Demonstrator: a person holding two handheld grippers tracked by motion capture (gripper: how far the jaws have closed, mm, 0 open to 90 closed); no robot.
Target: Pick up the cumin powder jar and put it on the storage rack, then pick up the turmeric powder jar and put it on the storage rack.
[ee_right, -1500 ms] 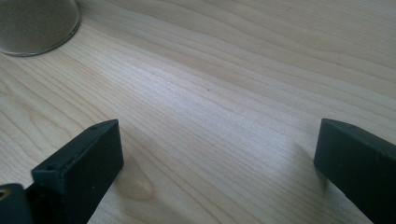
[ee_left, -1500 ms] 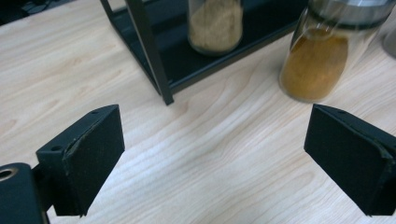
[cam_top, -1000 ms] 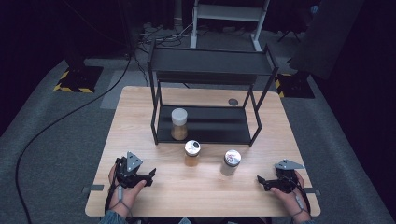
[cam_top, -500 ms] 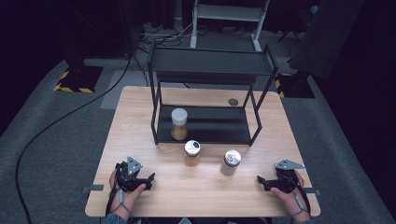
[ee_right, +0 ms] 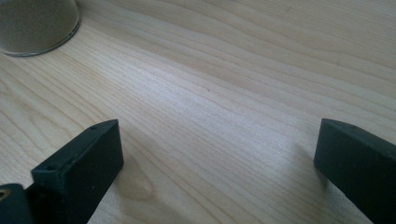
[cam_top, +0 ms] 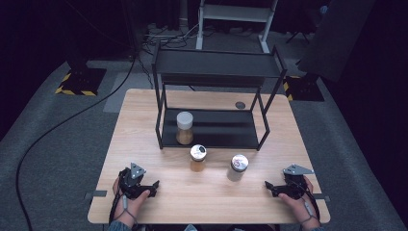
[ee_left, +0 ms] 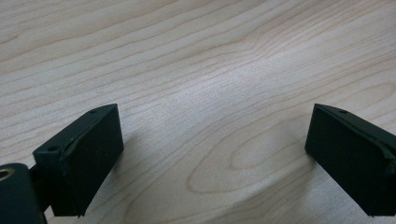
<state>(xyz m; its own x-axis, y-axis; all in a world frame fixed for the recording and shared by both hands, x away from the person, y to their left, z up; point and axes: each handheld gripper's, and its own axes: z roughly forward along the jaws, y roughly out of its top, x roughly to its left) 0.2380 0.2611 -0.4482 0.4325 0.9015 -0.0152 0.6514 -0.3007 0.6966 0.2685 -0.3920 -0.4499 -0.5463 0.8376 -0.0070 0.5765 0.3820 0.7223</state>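
Note:
Three jars stand mid-table. One with a white lid is on the lower shelf of the black rack. An amber jar and a pale jar sit on the wood in front of it. My left gripper rests low at the near left, open; its jaws have just been opening with bare wood between them. My right gripper lies at the near right, open and empty. A jar's base shows beyond it.
The wooden table carries the two-tier rack across its back half. A small dark disc lies on the table behind the rack. A cable runs over the grey floor at the left.
My left gripper has shifted slightly toward the table's near edge. The right gripper and the jars have kept still.

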